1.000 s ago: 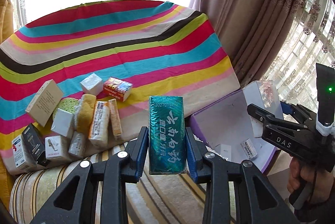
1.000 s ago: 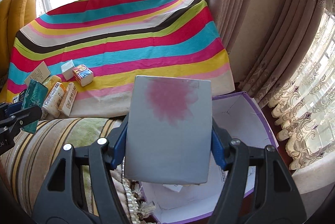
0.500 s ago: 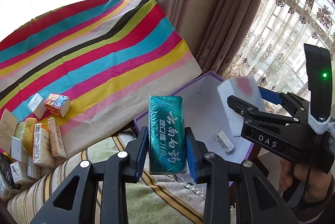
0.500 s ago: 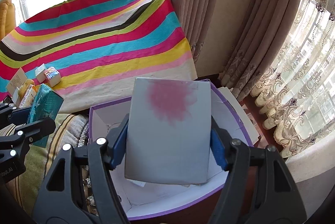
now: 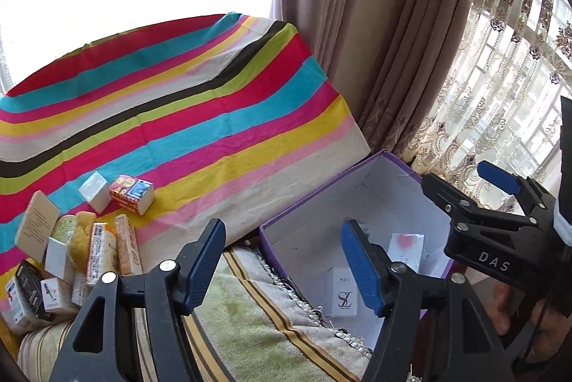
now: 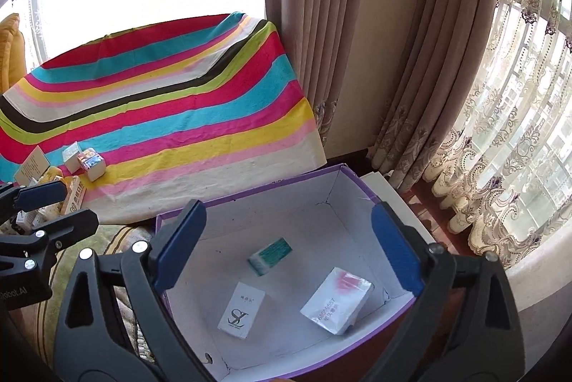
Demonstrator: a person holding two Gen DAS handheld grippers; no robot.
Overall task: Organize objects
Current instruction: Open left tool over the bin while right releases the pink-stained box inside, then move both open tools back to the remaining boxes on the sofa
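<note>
Three packs inside the purple box (image 6: 250, 199): green pack (image 6: 270, 255) near the back wall, white pack with a pink spot (image 6: 336, 301) by the right wall, white SL pack (image 6: 242, 309) in front. Above the box, right tool (image 6: 286, 253) spread wide, holding nothing. Left tool (image 5: 286, 266) spread too, over the box's left edge. More small packs (image 5: 89, 246) on the striped cloth (image 5: 200, 117).

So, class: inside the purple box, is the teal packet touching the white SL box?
Apart. The right wrist view shows bare box floor between the teal packet and the white SL box.
</note>
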